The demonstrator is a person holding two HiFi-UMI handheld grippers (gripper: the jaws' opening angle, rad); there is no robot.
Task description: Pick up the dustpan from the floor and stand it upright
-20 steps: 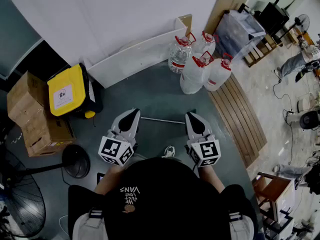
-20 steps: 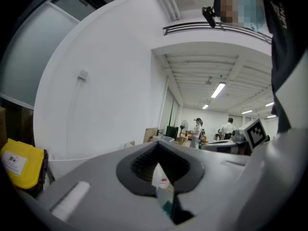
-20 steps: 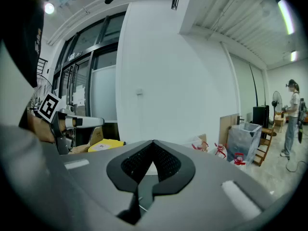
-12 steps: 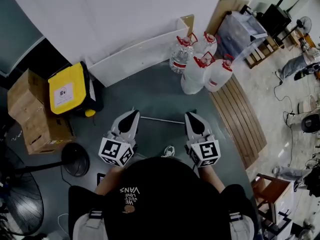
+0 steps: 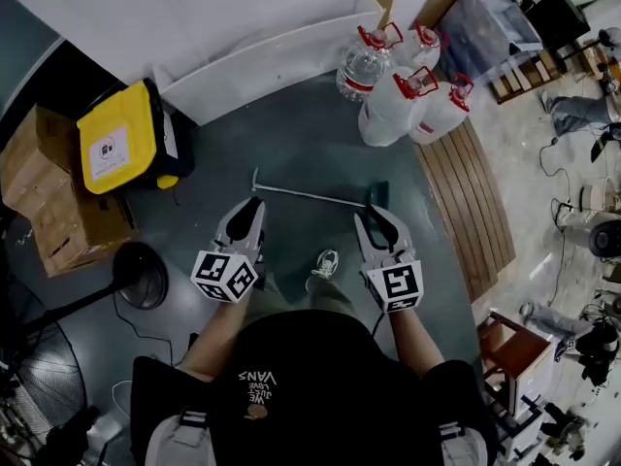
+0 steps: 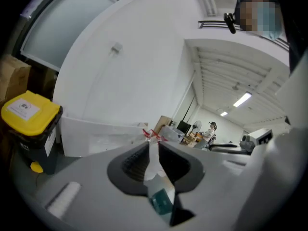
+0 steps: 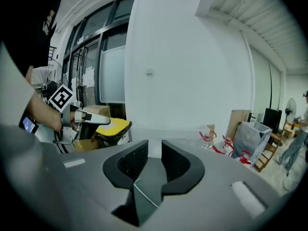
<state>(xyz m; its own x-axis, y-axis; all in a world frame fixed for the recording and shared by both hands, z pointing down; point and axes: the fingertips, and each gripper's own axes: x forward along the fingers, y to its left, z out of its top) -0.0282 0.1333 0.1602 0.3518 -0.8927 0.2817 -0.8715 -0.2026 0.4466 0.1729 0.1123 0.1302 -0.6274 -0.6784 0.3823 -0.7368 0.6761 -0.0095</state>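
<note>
The grey floor (image 5: 310, 144) carries a cluster of water jugs (image 5: 398, 105) by the white wall. Nearer, the dustpan (image 5: 310, 195) lies flat, with its thin handle running crosswise and its dark pan at the right end. Just behind it, the left gripper (image 5: 255, 203) and right gripper (image 5: 365, 214) both have their jaws nearly together, holding nothing.
</note>
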